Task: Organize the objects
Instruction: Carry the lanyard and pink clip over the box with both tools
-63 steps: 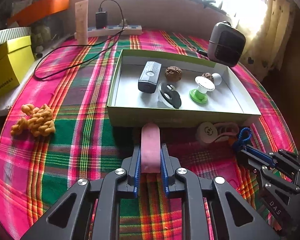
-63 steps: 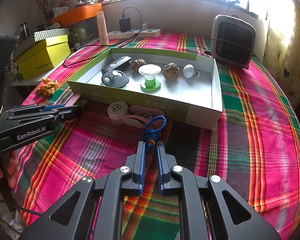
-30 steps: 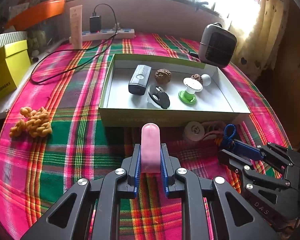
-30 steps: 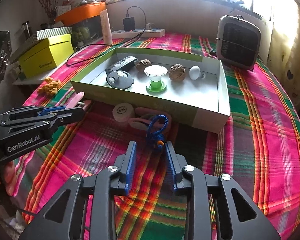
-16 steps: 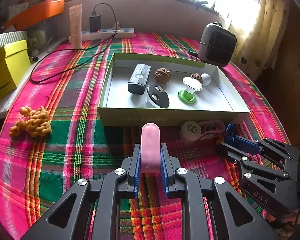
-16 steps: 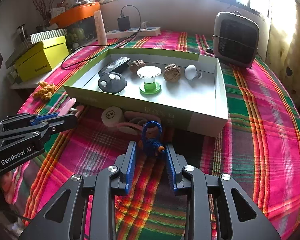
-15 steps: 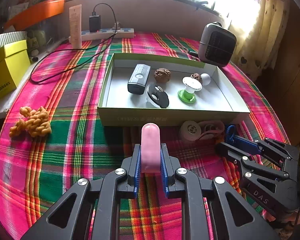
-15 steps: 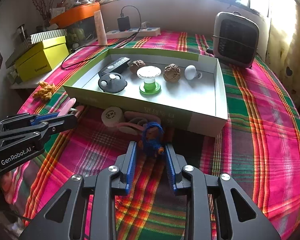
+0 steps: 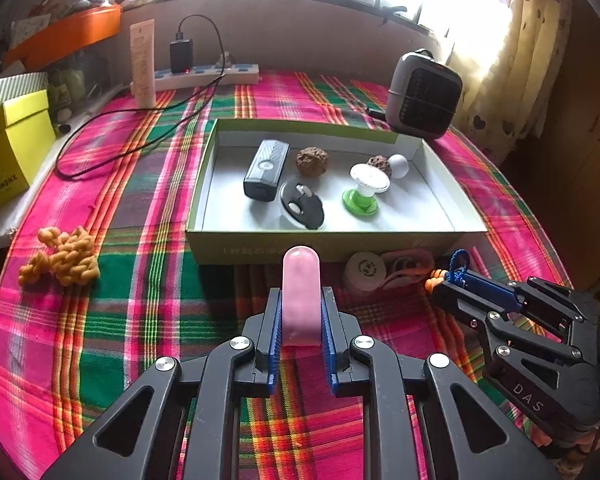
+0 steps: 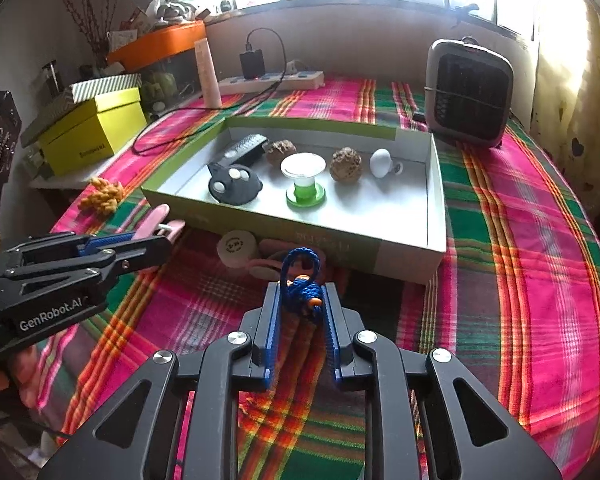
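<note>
My left gripper (image 9: 301,294) is shut on a pink clip (image 9: 301,292) that sticks out forward, just short of the front wall of the green box (image 9: 332,240). In the right wrist view, my right gripper (image 10: 302,288) has its pads pressed on a blue knotted cord (image 10: 300,280) with orange beads, low over the cloth in front of the box (image 10: 436,208). From the left wrist view the right gripper (image 9: 440,284) shows at the right with the cord (image 9: 458,266) at its tip. The box holds a black remote (image 9: 266,170), a green spool (image 9: 362,192) and several small items.
A white tape roll (image 9: 366,270) and a pink looped item (image 9: 404,264) lie against the box front. An orange knotted cord (image 9: 64,260) lies at the left. A yellow box (image 9: 8,152), power strip (image 9: 208,76), black cable and small heater (image 9: 424,96) stand around the table's edges.
The right gripper's jaws have narrowed from wide apart onto the blue cord, which now sits between the pads. The left gripper and pink clip have stayed put.
</note>
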### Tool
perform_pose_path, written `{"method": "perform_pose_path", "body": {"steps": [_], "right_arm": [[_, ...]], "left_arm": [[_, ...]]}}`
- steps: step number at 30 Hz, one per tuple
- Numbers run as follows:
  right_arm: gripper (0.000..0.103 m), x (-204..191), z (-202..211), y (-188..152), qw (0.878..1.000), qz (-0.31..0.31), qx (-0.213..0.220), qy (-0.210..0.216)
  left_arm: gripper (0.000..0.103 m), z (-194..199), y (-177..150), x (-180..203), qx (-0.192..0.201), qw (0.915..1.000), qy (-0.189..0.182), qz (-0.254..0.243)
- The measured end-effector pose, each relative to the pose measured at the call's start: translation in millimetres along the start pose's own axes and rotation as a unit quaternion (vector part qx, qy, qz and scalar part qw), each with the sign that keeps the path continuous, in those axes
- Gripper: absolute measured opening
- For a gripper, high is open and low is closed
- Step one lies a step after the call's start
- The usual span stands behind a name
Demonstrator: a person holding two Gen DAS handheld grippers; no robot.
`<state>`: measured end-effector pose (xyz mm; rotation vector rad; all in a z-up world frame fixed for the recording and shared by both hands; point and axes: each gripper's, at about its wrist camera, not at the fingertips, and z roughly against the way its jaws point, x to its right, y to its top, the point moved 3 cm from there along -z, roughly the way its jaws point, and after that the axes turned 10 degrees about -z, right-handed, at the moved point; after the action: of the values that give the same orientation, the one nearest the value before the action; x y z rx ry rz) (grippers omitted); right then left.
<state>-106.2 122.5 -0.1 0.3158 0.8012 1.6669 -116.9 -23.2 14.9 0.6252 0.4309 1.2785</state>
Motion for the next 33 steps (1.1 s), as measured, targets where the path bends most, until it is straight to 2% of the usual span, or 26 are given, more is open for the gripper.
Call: {"method": "perform_pose_path", "body": {"steps": [18, 33], "right_arm": [[0.021, 8, 4, 30, 1.000, -0.013, 0.024, 0.009], [0.021, 12, -3, 49, 0.999, -0.017, 0.032, 0.009]], "left_arm": [[0.016, -5, 32, 9, 0.014, 0.9995, -0.026, -0.007], [0.016, -17, 43, 10, 0.011, 0.9994, -0.032, -0.004]]}}
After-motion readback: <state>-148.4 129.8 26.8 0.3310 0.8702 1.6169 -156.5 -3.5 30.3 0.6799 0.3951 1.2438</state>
